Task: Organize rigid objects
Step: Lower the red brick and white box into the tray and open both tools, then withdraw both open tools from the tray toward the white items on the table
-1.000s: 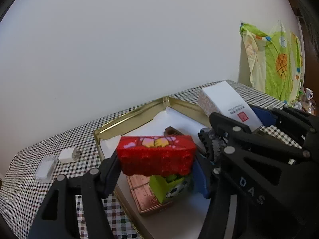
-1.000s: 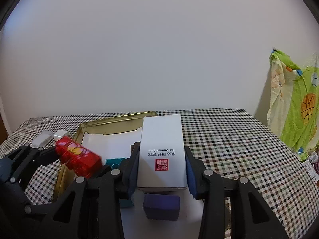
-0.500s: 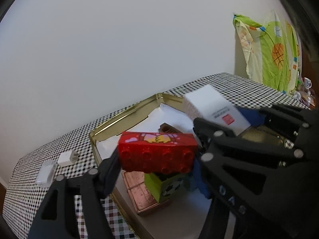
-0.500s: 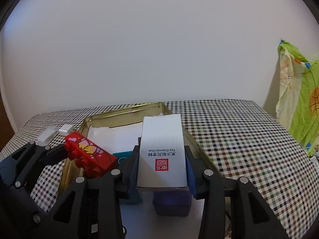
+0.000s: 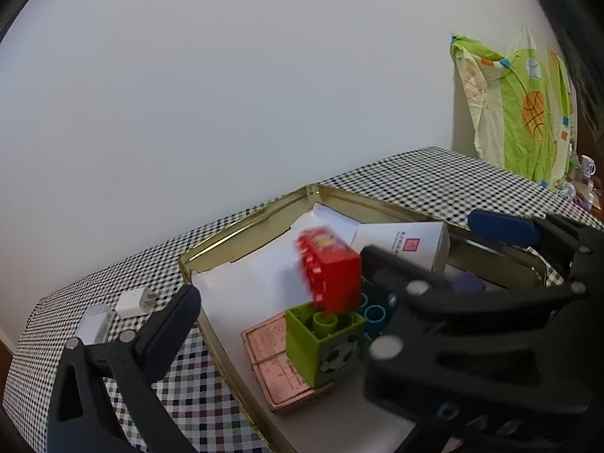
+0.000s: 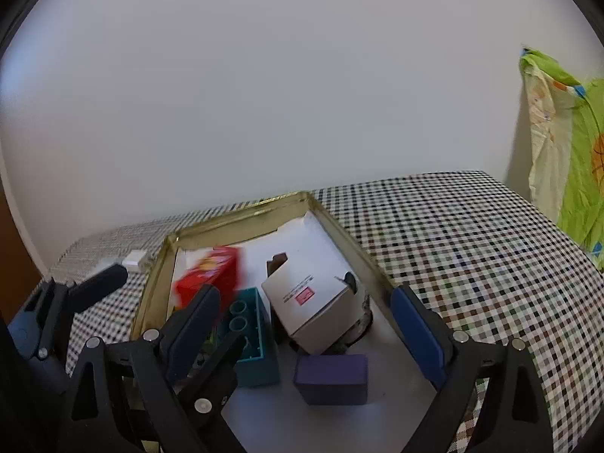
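Red brick (image 5: 329, 264) shows blurred in the left wrist view, tilted on end just above the green block (image 5: 321, 347), which stands on a pink flat case (image 5: 281, 362) inside the gold tin tray (image 5: 241, 226). The left gripper (image 5: 287, 302) has its jaws opening and spread wide, and neither pad presses on the brick, so the brick is judged released and dropping into the tray. White carton (image 5: 406, 243) lies beyond it, toward the right gripper (image 5: 434, 249). In the right wrist view, the white carton (image 6: 313, 302) lies tilted in the tray (image 6: 339, 234), its long axis running diagonally from far left to near right, propped on something dark beneath. The right gripper (image 6: 305, 324) has its jaws opening, both pads clear of the carton, which sits between and ahead of them. A teal block (image 6: 251, 343) and a purple box (image 6: 332, 377) lie nearer the camera. The red brick (image 6: 209, 275) appears to the left. On the checkered tabletop (image 6: 453, 249), a white adapter (image 5: 132, 302) lies outside the tray, nearer the left gripper.
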The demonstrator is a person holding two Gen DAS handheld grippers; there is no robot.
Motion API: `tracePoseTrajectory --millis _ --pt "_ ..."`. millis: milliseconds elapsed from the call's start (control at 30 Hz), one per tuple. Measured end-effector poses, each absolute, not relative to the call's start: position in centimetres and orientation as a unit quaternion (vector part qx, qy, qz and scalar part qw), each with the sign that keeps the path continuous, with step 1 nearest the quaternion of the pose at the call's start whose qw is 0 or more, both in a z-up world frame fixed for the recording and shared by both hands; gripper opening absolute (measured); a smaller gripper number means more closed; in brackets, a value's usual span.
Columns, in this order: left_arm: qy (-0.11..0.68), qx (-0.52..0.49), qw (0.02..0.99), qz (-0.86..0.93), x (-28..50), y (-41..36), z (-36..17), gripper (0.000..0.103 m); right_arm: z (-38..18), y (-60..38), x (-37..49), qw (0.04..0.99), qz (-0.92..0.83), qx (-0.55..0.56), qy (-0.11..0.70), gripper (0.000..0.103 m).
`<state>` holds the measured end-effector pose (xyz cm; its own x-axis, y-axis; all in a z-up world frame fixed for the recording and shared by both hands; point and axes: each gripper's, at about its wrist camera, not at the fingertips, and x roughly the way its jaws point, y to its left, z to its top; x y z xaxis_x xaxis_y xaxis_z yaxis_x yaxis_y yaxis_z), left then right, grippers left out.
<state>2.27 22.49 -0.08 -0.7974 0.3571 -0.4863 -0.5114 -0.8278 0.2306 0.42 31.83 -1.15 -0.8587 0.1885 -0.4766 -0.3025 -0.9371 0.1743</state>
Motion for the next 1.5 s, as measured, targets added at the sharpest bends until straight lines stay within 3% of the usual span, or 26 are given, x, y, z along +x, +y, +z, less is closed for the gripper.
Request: tracePoseTrajectory --millis 433,767,1500 --pt "0.153 -0.218 0.243 0.933 2.0 22.0 0.1 0.103 -0.8 33.1 1.5 0.152 0.958 -0.195 0.142 0.094" --pt "0.136 -0.215 0.255 0.933 2.2 21.5 0.3 0.103 0.3 32.5 4.0 0.222 0.962 -0.124 0.098 0.094" --pt "0.087 -0.255 0.243 0.932 0.3 19.4 0.0 0.102 0.8 33.0 5.0 0.242 0.957 -0.108 0.12 0.094"
